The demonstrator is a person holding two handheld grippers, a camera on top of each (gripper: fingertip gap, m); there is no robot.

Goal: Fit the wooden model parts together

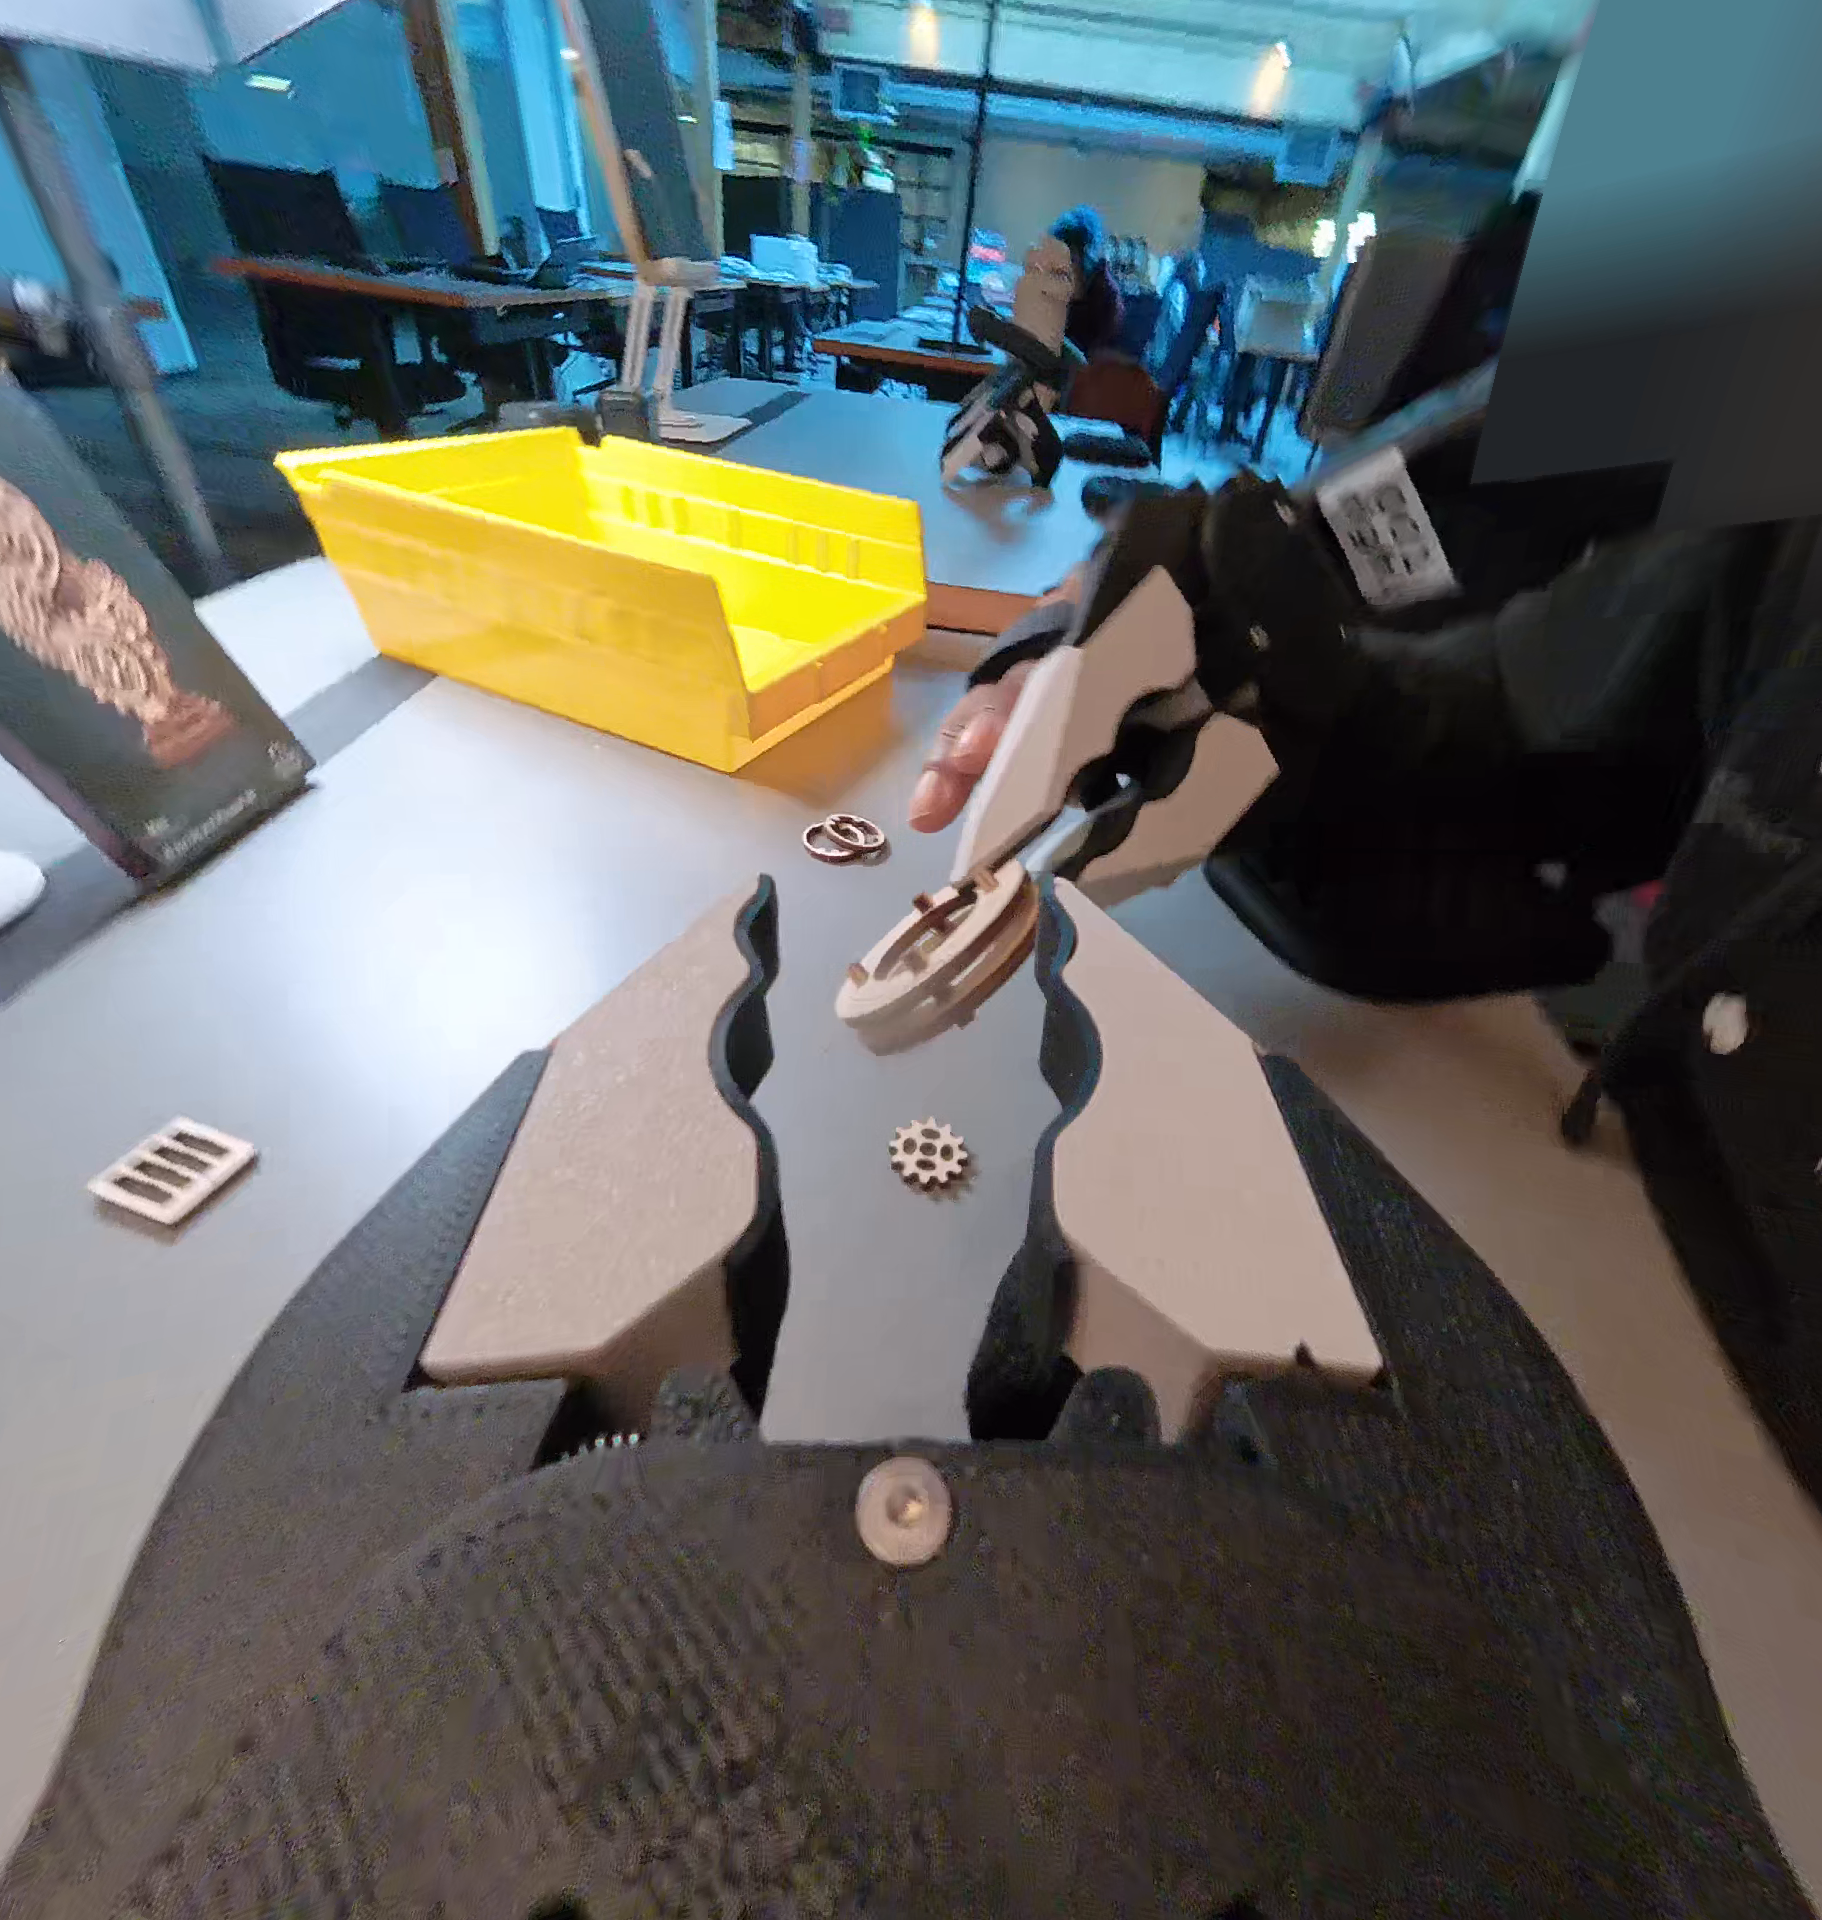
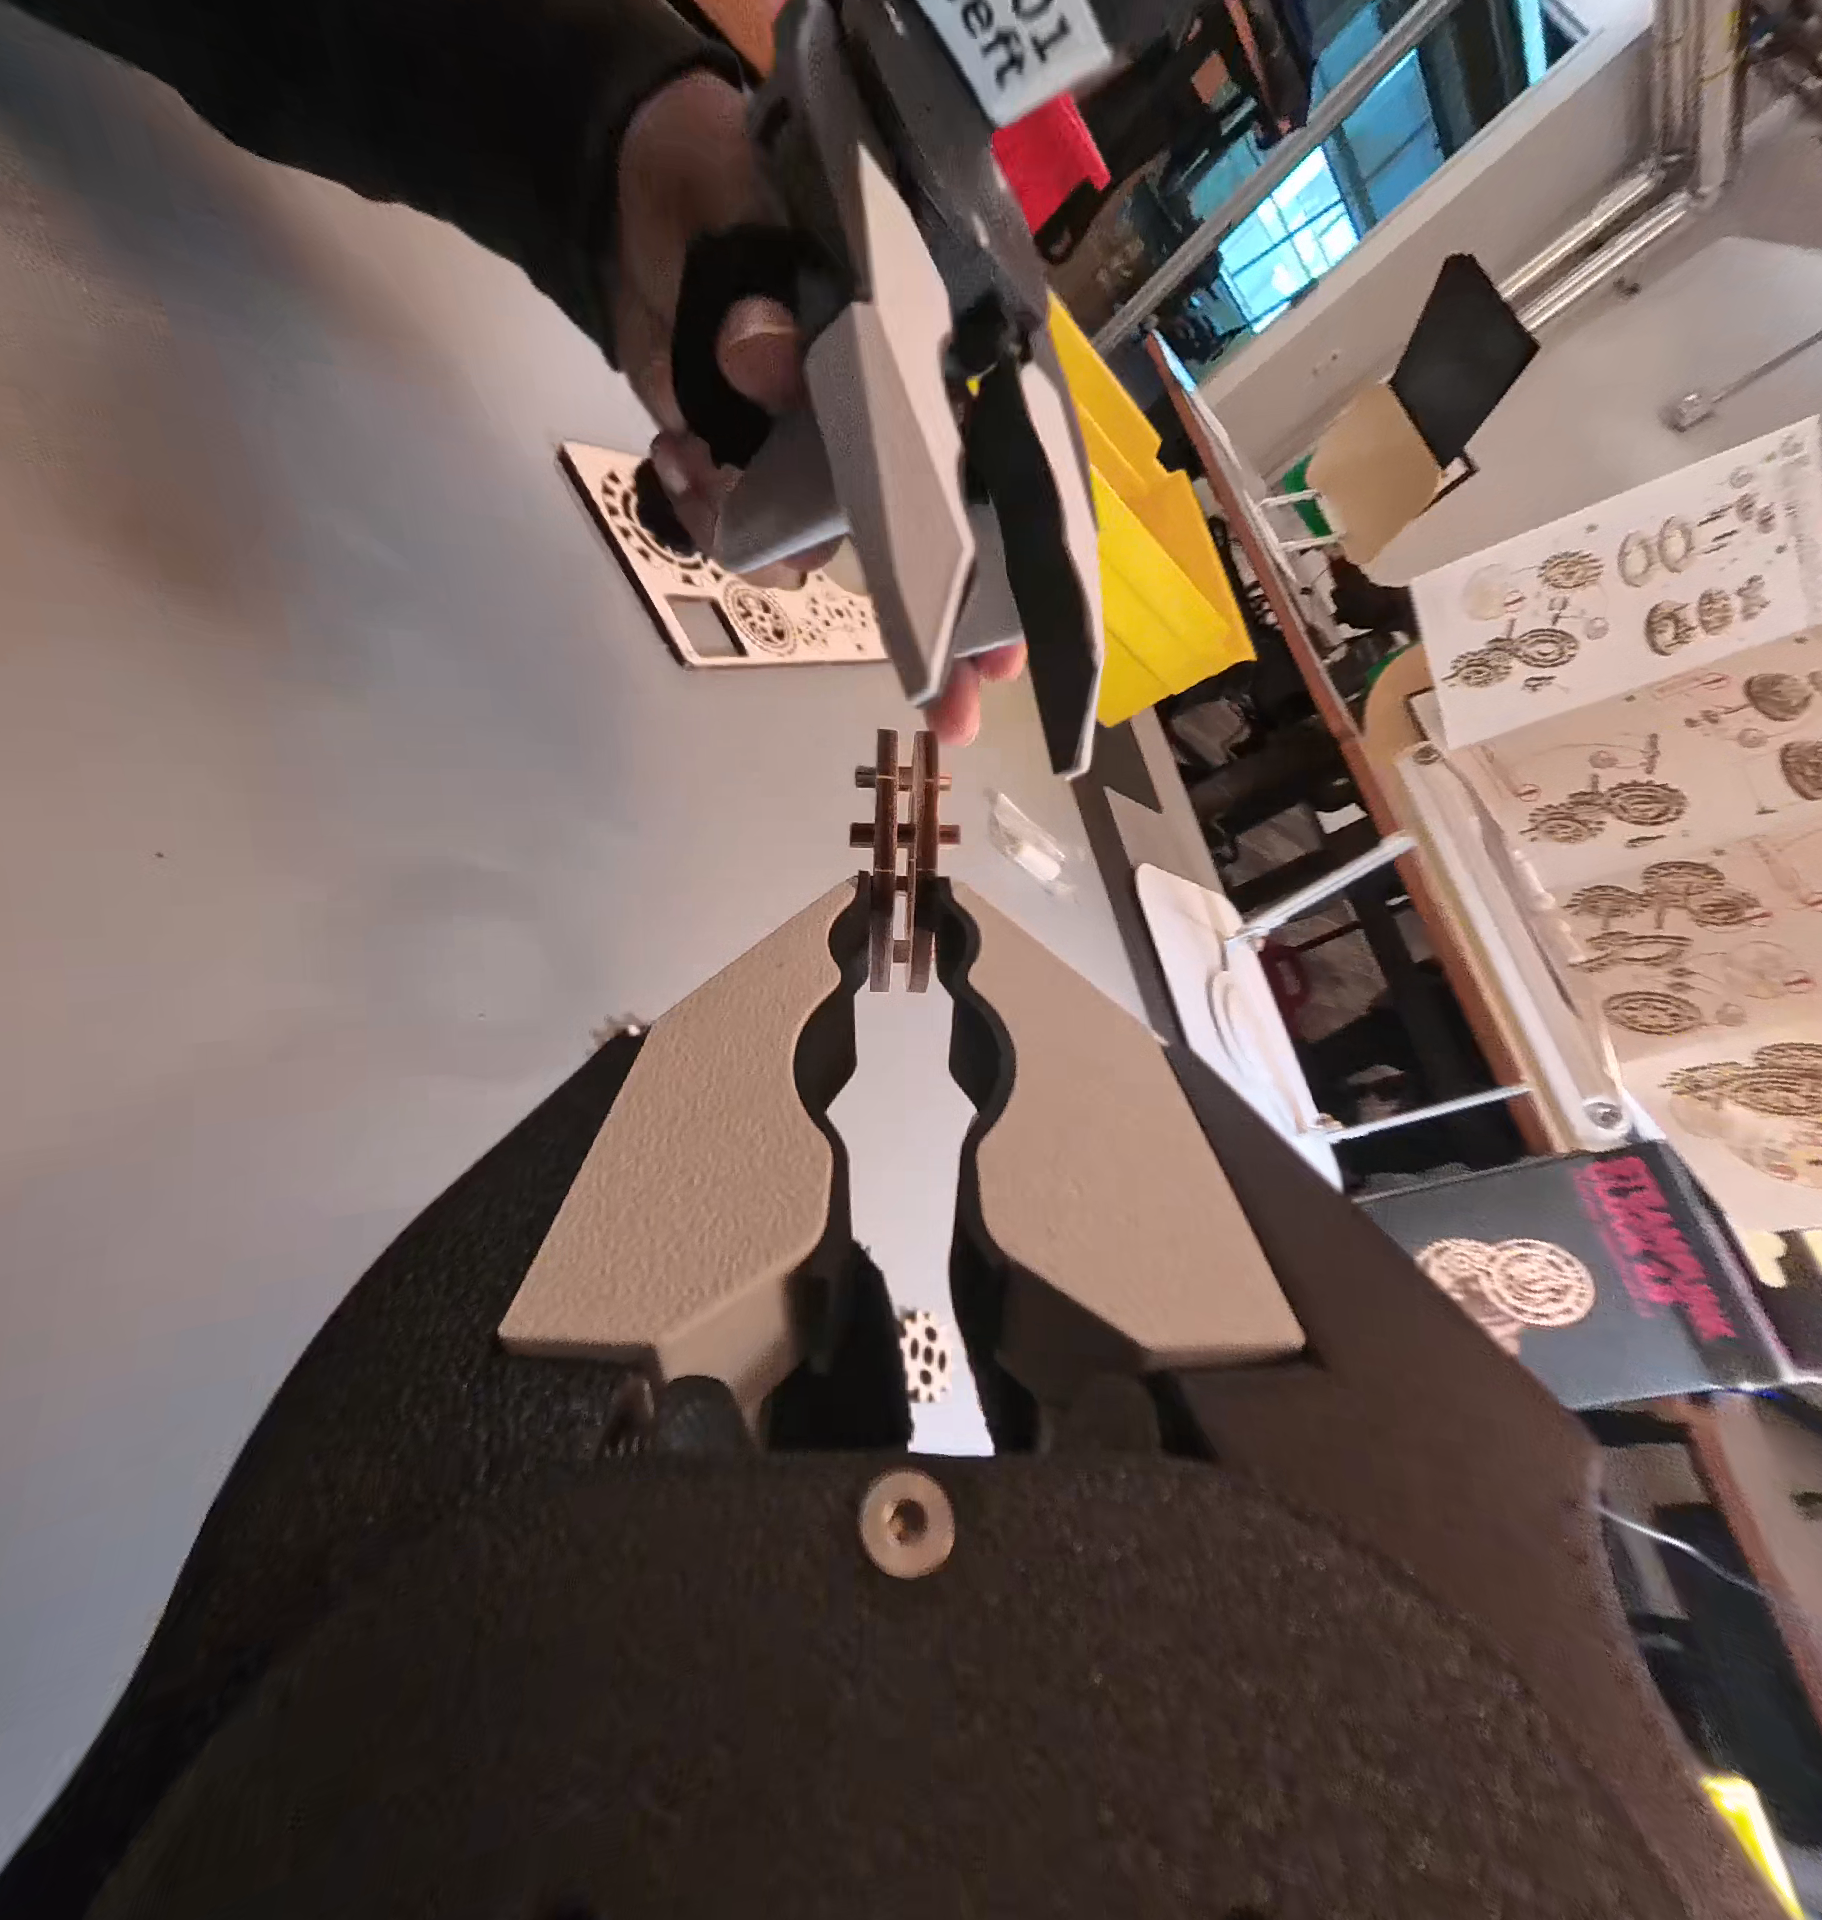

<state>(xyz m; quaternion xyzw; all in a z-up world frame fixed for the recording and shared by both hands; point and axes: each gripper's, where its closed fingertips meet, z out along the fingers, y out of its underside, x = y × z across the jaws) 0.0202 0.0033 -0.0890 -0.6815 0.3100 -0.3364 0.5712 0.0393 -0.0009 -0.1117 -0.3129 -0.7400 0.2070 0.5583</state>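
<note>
A round two-layer wooden disc assembly (image 1: 917, 966) is held tilted just above the grey table. My right gripper (image 2: 902, 899) is shut on its edge; in the right wrist view the assembly (image 2: 899, 831) shows edge-on between the fingertips. My right gripper also shows in the left wrist view (image 1: 1011, 873), coming in from the upper right. My left gripper (image 1: 907, 904) is open and empty, its fingers either side of the assembly without touching it. It hangs above the assembly in the right wrist view (image 2: 995, 732). A small wooden gear (image 1: 928, 1155) lies flat on the table between my left fingers.
Two small wooden rings (image 1: 845, 836) lie beyond the assembly. A slotted wooden piece (image 1: 171, 1169) lies to the left. A yellow bin (image 1: 626, 592) stands behind, a dark kit box (image 1: 86, 675) at the far left. A cut-out wooden sheet (image 2: 720, 592) and an instruction sheet (image 2: 1665, 779) show in the right wrist view. The tips of both grippers are at nearly the same place. The small wooden gear (image 1: 928, 1155) sits 9 cm or so from the ends of my right fingers.
</note>
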